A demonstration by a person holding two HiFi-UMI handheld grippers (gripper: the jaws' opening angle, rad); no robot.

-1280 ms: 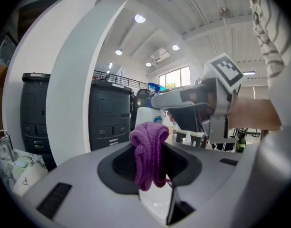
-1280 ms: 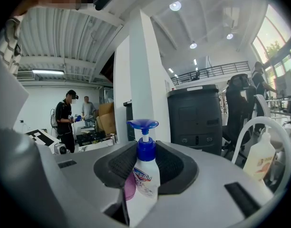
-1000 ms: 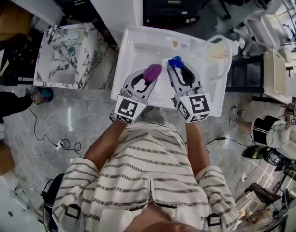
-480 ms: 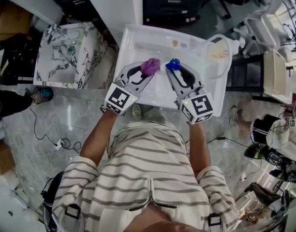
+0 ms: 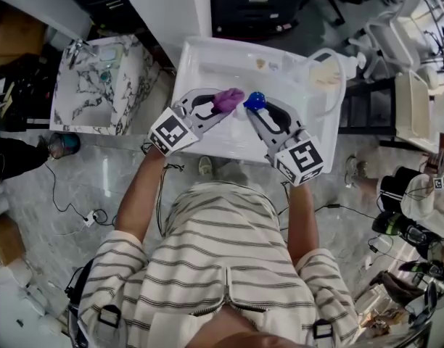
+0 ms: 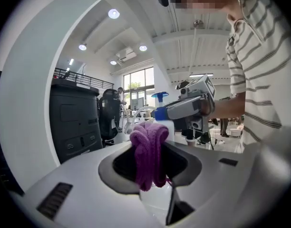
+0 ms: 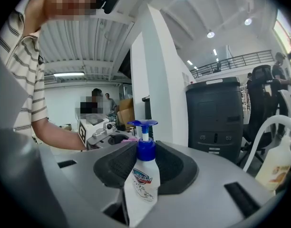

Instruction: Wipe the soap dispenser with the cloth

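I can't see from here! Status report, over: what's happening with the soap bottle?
Left gripper shut on purple cloth. Right gripper shut on soap dispenser, over the white tray. Cloth beside the pump, contact unclear. Nothing between them.

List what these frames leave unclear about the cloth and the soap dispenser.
1. Contact between cloth and soap dispenser: in the left gripper view the cloth covers the bottle; in the head view it is too small.
2. Dispenser's base: in the right gripper view it is hidden low inside the right claw.
3. Fine print on the label: too small in the right gripper view.
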